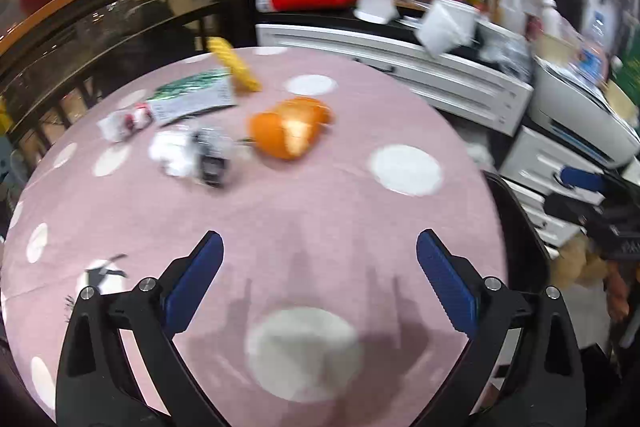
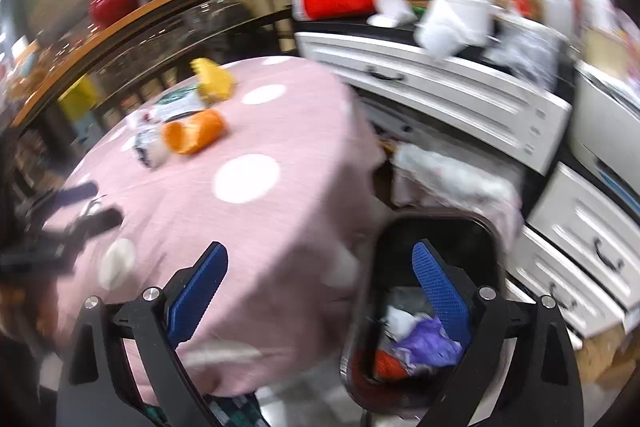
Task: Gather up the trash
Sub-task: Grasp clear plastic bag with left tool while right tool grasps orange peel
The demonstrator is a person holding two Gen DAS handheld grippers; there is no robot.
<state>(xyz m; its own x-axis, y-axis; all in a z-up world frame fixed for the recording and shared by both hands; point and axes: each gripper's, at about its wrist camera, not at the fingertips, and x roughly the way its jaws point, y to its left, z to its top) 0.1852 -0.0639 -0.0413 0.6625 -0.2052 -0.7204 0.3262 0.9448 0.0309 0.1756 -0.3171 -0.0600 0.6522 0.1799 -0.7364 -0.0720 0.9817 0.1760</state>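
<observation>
**Five trash items on tabletop, bin part-filled**

Pink polka-dot tabletop [image 1: 320,195] carries one orange peel [image 1: 290,129], one yellow piece [image 1: 236,65], one green-white wrapper [image 1: 192,95], one red-white wrapper [image 1: 126,121], one crumpled clear plastic wad [image 1: 192,151]. One black bin [image 2: 424,307] beside tabletop holds purple, white and orange scraps. Left hand-held gripper [image 1: 320,279] spread, empty. Right hand-held gripper [image 2: 320,287] spread, empty, above bin edge.
</observation>
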